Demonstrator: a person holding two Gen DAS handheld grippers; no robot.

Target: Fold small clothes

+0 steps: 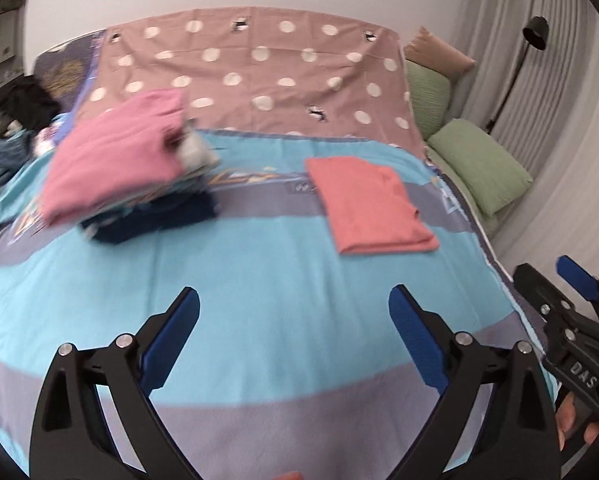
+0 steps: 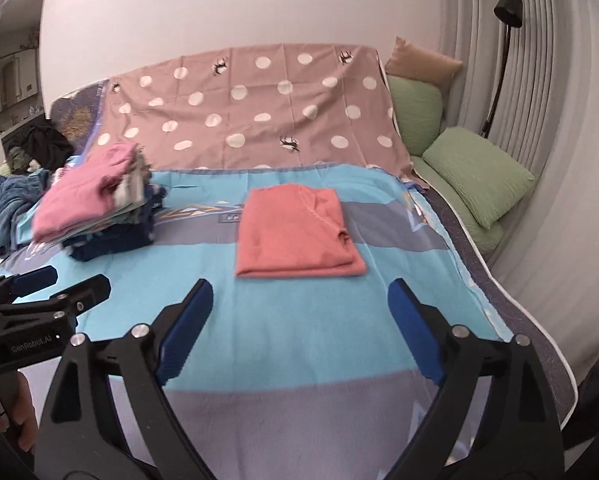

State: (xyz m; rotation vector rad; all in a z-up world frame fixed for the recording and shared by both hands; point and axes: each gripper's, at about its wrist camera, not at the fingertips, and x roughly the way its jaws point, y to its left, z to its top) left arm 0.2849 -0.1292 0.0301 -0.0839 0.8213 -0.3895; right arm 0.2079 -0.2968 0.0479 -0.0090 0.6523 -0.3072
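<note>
The left hand-held gripper (image 1: 293, 300) stands with its blue-padded jaws spread wide and nothing between them, above the turquoise-and-grey striped bedspread (image 1: 259, 264) of the bed. The right hand-held gripper (image 2: 301, 294) is likewise wide apart and holds nothing; it also shows at the lower right edge of the left wrist view. The folded coral-pink cotton garment (image 2: 295, 236) lies flat on the bedspread ahead of both grippers, apart from their fingertips. To its left, well apart, stands a stack of folded clothes (image 2: 99, 208) with a pink piece on top and dark blue pieces below. Behind them a dusty-pink polka-dot sheet (image 2: 259, 112) drapes against the wall. Green textured cushions (image 2: 475, 176) lie at the right of the bed, near a black floor lamp (image 2: 507, 12) and pale curtains (image 2: 547, 80).
</note>
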